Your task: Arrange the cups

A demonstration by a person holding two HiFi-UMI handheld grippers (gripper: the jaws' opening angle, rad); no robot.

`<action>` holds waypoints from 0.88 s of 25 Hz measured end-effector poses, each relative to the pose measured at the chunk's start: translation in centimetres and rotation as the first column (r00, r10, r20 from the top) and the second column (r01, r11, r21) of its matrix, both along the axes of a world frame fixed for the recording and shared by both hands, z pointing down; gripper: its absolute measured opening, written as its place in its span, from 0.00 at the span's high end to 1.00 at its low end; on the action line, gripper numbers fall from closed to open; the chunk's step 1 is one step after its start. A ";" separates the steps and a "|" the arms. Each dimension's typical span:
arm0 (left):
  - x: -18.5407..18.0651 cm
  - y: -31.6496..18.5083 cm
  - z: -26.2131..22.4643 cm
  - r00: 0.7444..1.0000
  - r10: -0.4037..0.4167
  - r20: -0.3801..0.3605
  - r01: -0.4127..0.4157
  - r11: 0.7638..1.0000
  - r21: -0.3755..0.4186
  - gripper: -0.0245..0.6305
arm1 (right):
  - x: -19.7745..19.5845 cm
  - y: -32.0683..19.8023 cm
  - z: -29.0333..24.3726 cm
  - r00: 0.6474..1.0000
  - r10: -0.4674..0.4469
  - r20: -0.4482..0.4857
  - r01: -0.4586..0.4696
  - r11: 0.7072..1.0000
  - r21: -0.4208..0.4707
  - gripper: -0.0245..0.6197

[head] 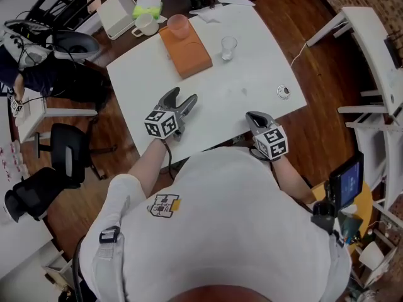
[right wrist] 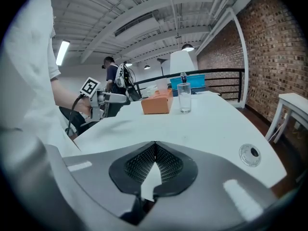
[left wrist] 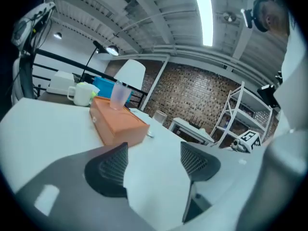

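Well, my white table (head: 252, 87) is flat and smooth. A long orange box (head: 189, 55) lies on its far side, pointing away from me. My left gripper (head: 182, 97) has its jaws wide apart with nothing between; my right gripper (head: 252, 116) is pinched closed and empty. Every cup stands mouth up: white mug (head: 146, 24) past the box, pink cup (head: 179, 25) on it, clear glass (head: 228, 47) beside it

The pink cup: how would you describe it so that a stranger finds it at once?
On the white table lies an orange box. The pink cup stands on the box's far end. It alone is pink and raised; the clear glass and the white mug stand off the box.
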State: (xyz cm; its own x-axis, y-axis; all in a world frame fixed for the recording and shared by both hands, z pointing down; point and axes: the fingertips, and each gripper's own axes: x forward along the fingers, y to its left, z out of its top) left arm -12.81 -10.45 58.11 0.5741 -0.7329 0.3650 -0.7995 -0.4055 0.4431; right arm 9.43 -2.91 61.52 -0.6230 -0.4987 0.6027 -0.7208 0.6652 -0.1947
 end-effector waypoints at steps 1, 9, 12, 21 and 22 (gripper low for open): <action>0.8 1.5 0.6 1.000 0.014 0.005 -0.014 1.000 -0.021 0.48 | -0.1 0.2 0.1 1.000 -0.004 0.001 0.004 1.000 -0.003 0.96; 2.9 10.2 5.6 0.999 0.027 0.038 -0.019 0.981 -0.195 0.96 | -1.4 2.1 0.9 0.998 -0.066 -0.012 0.065 0.997 -0.031 0.96; 3.7 11.6 6.6 0.998 0.061 0.034 -0.052 0.972 -0.227 0.96 | -1.5 2.5 1.2 0.997 -0.072 -0.018 0.071 0.997 -0.038 0.96; 4.9 11.7 6.9 0.996 0.078 0.046 -0.066 0.971 -0.229 0.96 | -2.2 2.3 1.4 0.995 -0.100 -0.005 0.099 0.995 -0.033 0.96; 5.1 11.7 7.0 0.996 0.082 0.047 -0.070 0.971 -0.230 0.96 | -1.9 2.4 1.4 0.996 -0.094 -0.005 0.094 0.995 -0.033 0.96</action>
